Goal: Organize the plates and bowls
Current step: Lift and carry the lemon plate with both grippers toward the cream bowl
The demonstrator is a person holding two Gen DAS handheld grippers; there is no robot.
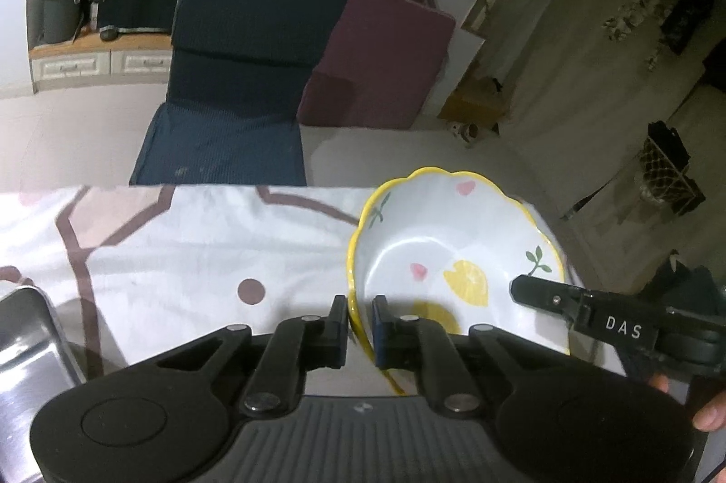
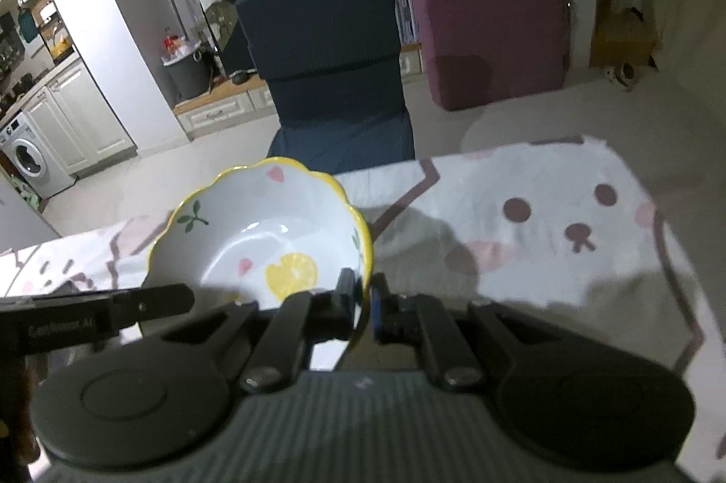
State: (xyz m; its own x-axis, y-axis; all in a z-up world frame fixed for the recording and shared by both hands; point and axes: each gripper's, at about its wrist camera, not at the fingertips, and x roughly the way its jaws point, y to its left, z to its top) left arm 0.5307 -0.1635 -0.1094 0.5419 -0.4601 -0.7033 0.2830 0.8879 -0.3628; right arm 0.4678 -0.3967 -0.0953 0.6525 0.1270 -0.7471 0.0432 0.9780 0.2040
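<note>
A white bowl (image 1: 453, 251) with a wavy yellow rim and lemon prints is held above the cloth-covered table (image 1: 181, 251). My left gripper (image 1: 360, 308) is shut on the bowl's left rim. My right gripper (image 2: 363, 292) is shut on the bowl's (image 2: 258, 238) right rim. Each gripper's finger shows in the other's view: the right one (image 1: 544, 295) at the bowl's far side, the left one (image 2: 149, 301) at its left side.
A shiny metal tray (image 1: 27, 342) lies at the table's left edge. The cloth (image 2: 567, 220) has a bear-face print. Beyond the table stand a dark blue floor chair (image 1: 245, 65) and a maroon cushion (image 1: 385, 61).
</note>
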